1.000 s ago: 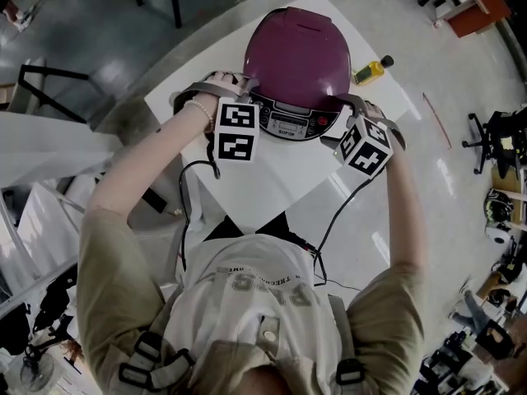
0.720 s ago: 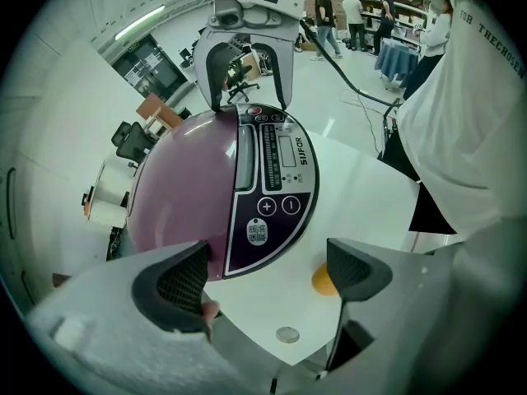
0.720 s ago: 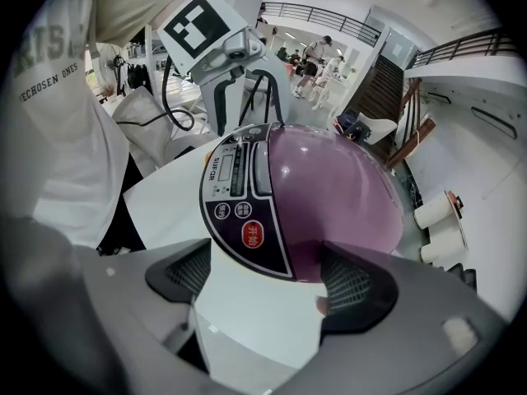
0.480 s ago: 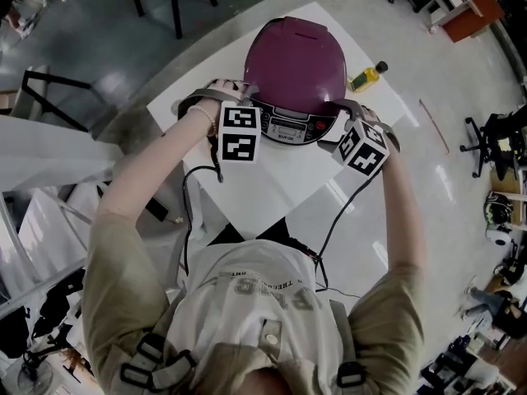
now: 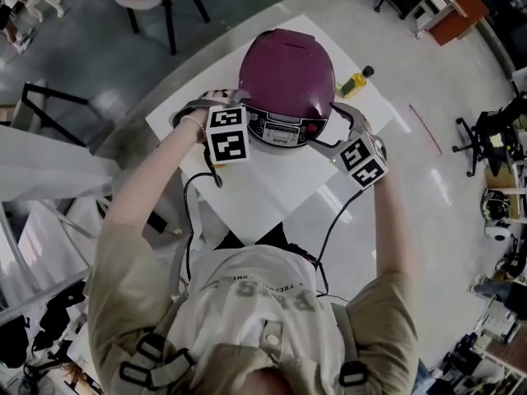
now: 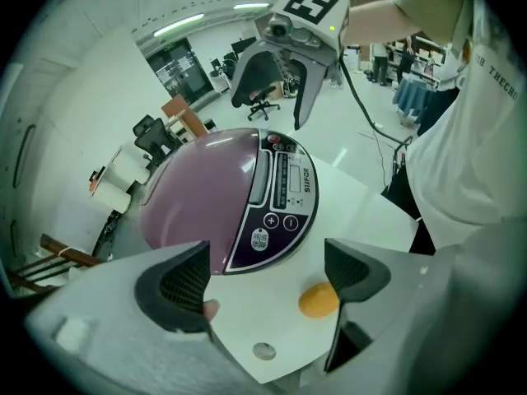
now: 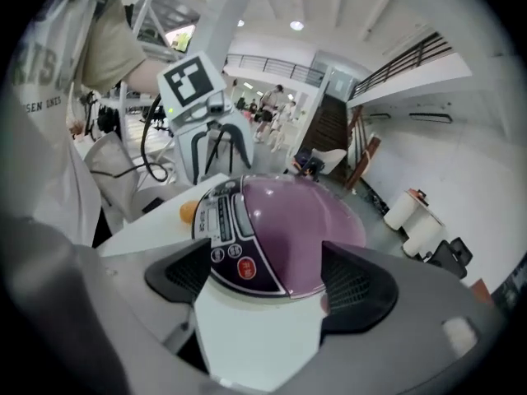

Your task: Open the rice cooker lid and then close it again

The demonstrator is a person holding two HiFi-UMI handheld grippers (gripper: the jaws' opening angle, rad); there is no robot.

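The rice cooker (image 5: pixel 286 76) stands on the white table (image 5: pixel 272 179) with its purple domed lid down and its control panel (image 5: pixel 284 127) facing me. My left gripper (image 5: pixel 226 104) is at the cooker's left front, my right gripper (image 5: pixel 336 130) at its right front. In the left gripper view the cooker (image 6: pixel 214 204) lies just beyond the open left gripper (image 6: pixel 263 282), whose jaws hold nothing. The right gripper (image 7: pixel 272 282) is open too, with the cooker (image 7: pixel 288 220) just past its tips. Each gripper sees the other across the cooker.
A small orange round object (image 6: pixel 319 300) lies on the table by the left gripper's jaw. A yellow bottle (image 5: pixel 356 81) stands at the table's far right corner. Cables hang off the near edge. Chairs and benches stand on the floor around.
Both grippers have drawn slightly back from the cooker's sides, the right one toward me. The lid has stayed down.
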